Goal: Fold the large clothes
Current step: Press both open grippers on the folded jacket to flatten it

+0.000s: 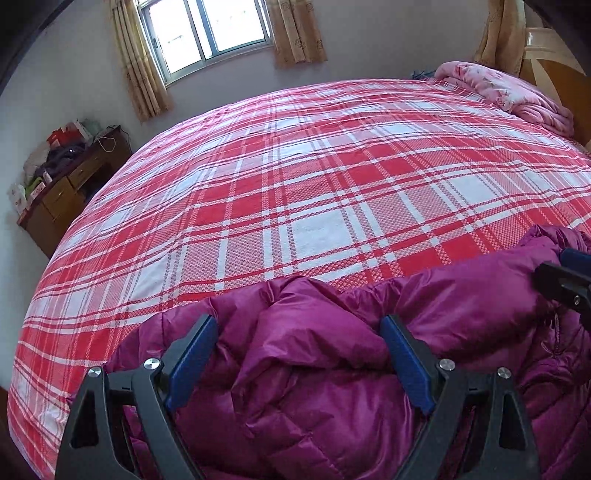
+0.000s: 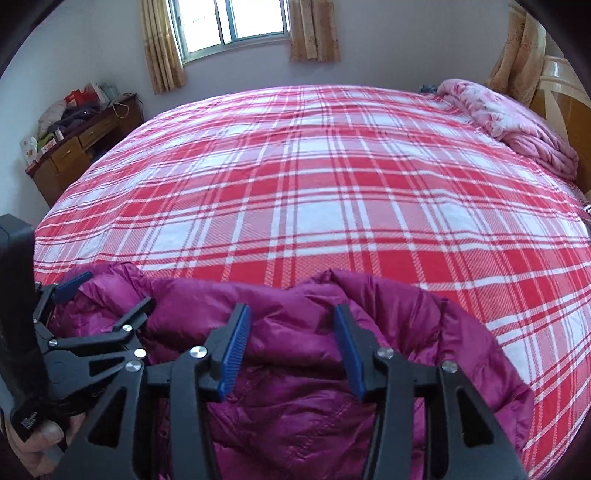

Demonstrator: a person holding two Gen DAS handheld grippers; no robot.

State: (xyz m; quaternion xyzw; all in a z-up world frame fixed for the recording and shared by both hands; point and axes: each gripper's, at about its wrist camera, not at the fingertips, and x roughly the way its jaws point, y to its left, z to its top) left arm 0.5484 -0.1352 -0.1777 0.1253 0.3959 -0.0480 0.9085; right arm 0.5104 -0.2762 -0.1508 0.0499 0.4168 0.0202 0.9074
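Note:
A magenta quilted puffer jacket (image 1: pixel 314 354) lies bunched at the near edge of a bed with a red and white plaid cover (image 1: pixel 314 184). It also shows in the right wrist view (image 2: pixel 295 369). My left gripper (image 1: pixel 299 325) is open, its blue-padded fingers spread wide over the jacket's folds. My right gripper (image 2: pixel 291 314) is open above the jacket, jaws apart with fabric between and below them. The left gripper (image 2: pixel 107 291) shows at the left of the right wrist view, also open. The right gripper's edge (image 1: pixel 565 280) shows at the right of the left wrist view.
A pink floral quilt (image 1: pixel 509 92) is piled by the wooden headboard (image 2: pixel 557 107) at the far right. A cluttered wooden desk (image 1: pixel 62 192) stands by the wall at left. A curtained window (image 2: pixel 232 22) is on the far wall.

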